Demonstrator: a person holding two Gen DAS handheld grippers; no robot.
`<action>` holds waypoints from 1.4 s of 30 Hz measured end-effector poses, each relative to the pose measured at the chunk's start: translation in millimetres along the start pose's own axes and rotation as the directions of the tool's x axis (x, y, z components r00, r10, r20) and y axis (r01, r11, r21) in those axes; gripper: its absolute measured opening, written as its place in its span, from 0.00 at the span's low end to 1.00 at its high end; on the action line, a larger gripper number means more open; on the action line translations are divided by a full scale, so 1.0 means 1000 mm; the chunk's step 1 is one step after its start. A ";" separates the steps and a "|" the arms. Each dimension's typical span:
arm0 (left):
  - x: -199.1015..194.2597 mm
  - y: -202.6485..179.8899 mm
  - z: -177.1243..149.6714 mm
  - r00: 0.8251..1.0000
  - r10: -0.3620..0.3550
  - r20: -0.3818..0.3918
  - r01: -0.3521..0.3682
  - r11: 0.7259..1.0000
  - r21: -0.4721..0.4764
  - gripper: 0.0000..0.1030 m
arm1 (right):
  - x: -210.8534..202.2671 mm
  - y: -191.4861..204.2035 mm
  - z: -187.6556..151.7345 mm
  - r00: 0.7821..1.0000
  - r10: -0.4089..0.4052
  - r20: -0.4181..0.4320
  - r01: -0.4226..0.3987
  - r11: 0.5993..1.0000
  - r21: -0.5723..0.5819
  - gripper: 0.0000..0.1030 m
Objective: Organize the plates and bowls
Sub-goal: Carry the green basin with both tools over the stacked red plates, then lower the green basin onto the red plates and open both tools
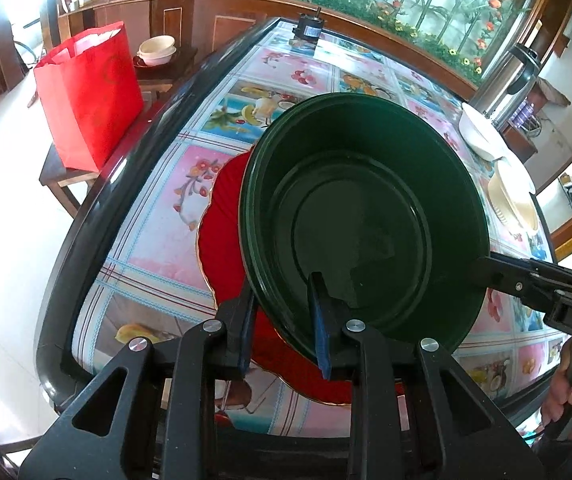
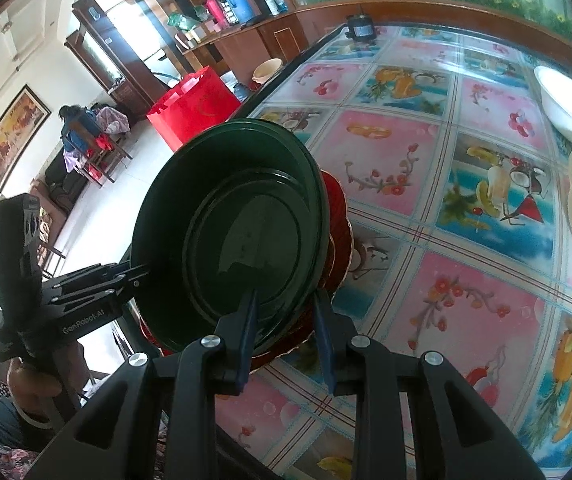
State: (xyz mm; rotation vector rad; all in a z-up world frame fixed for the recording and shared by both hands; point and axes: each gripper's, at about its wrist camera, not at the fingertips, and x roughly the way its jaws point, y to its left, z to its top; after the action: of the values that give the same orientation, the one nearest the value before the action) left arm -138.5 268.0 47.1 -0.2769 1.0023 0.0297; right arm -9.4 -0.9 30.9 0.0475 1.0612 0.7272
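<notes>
the green bowl (image 1: pixel 362 216) is clamped at opposite rim points by the left gripper (image 1: pixel 286 320) and right gripper (image 2: pixel 286 332), so it is kept steady. it is held tilted over the red plate (image 1: pixel 222 232) on the tabletop (image 1: pixel 158 216), probably for stacking.

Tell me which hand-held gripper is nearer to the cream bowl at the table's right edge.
Right. The right hand-held gripper clamps the green bowl's rim on the side facing the cream bowl; the left hand-held gripper grips the opposite rim, farther away.

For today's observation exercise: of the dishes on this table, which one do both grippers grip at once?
The dark green bowl. The left gripper and right gripper each clamp its rim; the red plate lies beneath it, and the pale dishes lie apart.
</notes>
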 end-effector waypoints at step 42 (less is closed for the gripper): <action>-0.039 -0.083 0.015 0.967 0.003 0.253 -0.045 0.986 0.162 0.51 | -0.053 -0.033 -0.015 0.992 -0.013 0.127 0.000 0.995 0.103 0.58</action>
State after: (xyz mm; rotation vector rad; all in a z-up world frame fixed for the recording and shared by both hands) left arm -134.3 195.5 105.0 -0.1038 0.7497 0.0031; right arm -19.0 -60.8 51.7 0.1763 0.9750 0.6545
